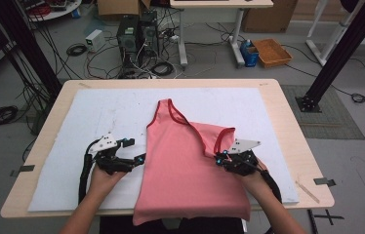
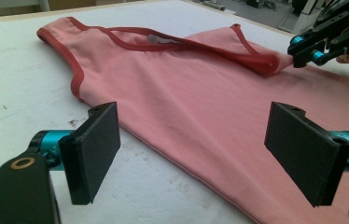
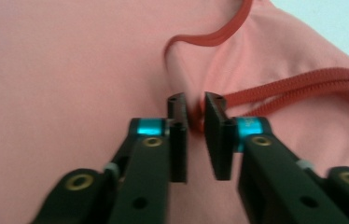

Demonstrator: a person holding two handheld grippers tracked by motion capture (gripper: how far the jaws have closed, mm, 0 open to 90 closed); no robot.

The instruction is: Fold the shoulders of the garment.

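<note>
Pink tank top [image 1: 185,165] lies flat mid-table, hem over the near edge. Right gripper [image 3: 196,116] barely parted at the folded strap [image 3: 275,88], red trim between the pads, grip loose. Left gripper [image 2: 191,149] spread wide, empty. Risk: strap slips out and unfolds.

Tank top [image 1: 185,161] hem beyond table edge

Top [image 1: 185,161]: lies on the mat [image 1: 73,126], hem over the worktop's [image 1: 288,122] near edge.
Left gripper [image 1: 139,158]: just left of the top.
Right gripper [image 1: 218,158]: at the top's right strap.
</note>
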